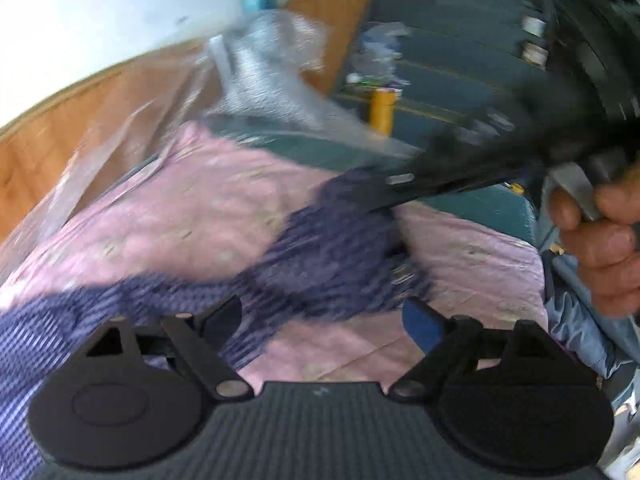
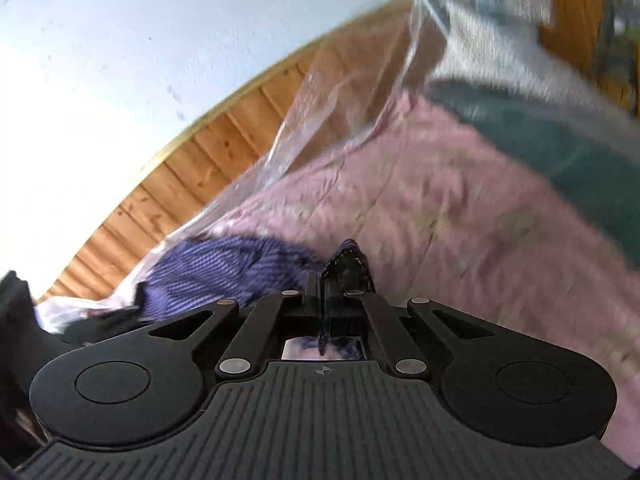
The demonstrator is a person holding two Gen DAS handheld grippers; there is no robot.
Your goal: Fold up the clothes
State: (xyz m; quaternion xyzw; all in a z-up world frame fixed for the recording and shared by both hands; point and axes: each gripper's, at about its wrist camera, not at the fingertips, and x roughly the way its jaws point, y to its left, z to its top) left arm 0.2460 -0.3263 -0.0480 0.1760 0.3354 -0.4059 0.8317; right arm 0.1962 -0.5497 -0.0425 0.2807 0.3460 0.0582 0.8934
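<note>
The right claw [image 2: 322, 280] pinches the purple shirt [image 2: 224, 268] on the pink bed [image 2: 460, 220]. The left claw [image 1: 324, 320] is spread wide, holding nothing.

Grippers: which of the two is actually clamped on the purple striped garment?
The right gripper: its fingers are closed together with a tuft of the purple striped garment pinched between them. The left gripper is spread wide open, holding nothing.

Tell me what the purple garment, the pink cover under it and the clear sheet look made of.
Purple garment: soft woven or knit cloth, matte, with fine pale stripes. Pink cover: thin cotton-like fabric, matte, creased, faint print. Clear sheet: likely thin plastic film, see-through, glossy and wrinkled. Motion blur hides the weave.
</note>
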